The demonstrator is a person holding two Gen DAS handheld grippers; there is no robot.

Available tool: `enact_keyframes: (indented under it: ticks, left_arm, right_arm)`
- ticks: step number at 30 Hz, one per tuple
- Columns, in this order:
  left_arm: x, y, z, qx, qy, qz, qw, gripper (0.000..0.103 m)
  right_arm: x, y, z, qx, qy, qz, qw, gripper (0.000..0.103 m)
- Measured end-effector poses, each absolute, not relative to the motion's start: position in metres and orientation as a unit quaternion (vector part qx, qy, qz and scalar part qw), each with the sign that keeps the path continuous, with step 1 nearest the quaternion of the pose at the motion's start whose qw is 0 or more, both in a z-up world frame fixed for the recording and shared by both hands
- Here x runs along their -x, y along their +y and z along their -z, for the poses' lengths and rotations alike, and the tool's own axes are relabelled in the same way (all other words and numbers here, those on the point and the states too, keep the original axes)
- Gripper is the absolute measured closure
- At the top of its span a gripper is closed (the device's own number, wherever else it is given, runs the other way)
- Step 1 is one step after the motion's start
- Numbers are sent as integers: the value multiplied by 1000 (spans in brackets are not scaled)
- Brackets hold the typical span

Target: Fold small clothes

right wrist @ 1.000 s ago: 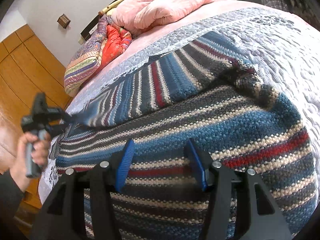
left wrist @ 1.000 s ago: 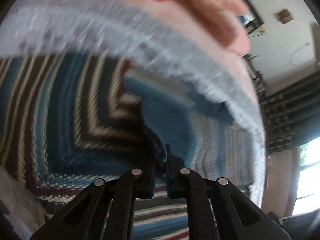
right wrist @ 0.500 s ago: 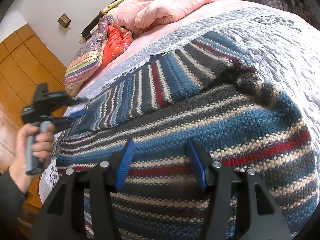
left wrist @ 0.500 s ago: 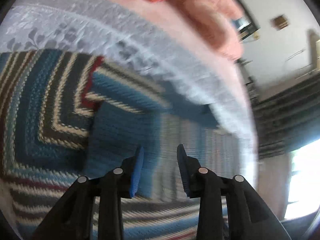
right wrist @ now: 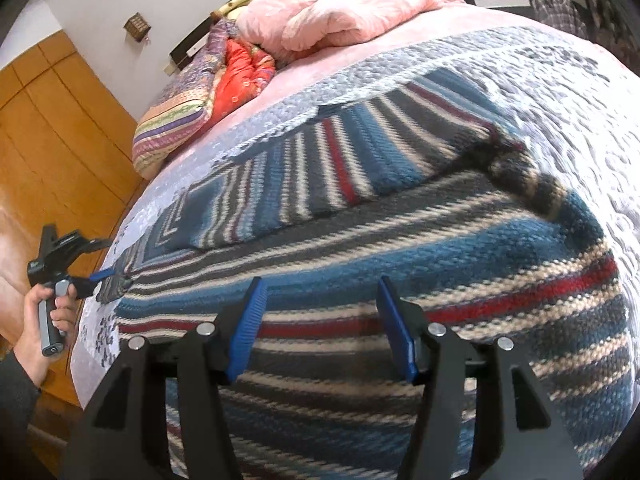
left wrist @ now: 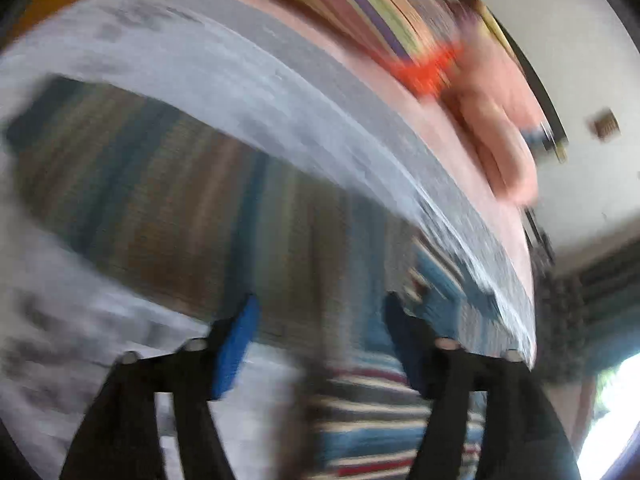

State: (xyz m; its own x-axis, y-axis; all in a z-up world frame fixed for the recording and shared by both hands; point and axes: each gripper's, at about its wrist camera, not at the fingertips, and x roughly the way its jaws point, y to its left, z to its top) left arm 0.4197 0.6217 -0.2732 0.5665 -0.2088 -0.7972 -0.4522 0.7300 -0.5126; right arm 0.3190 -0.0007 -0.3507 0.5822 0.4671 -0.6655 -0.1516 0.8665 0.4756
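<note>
Both jaws apart over striped sweater (right wrist: 420, 264)

The striped sweater (right wrist: 400, 240) covers the middle of the bed (right wrist: 580, 92), with bare quilt along its far and right edges. At the headboard end, pink bedding (right wrist: 340, 12) and a striped pillow (right wrist: 172, 128) block the way. A wooden wardrobe (right wrist: 52, 128) stands near the bed's left side.
</note>
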Motion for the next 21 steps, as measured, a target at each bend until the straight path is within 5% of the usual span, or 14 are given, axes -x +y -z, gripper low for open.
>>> enact_keyframes:
  ticks: [9,19,21]
  left_arm:
    - [-336,822,298,482,370,-228,761,31]
    - [-362,866,335,474,377,-228,763,32]
    - [-368,866,335,454,382,-236,770,51]
  right_arm:
    - [-292,49,340,-148,443,-209,859,44]
    - [-287,90,347,-122,465,-218,849,44]
    - [-287,94,349,-119,468,-218,848,44]
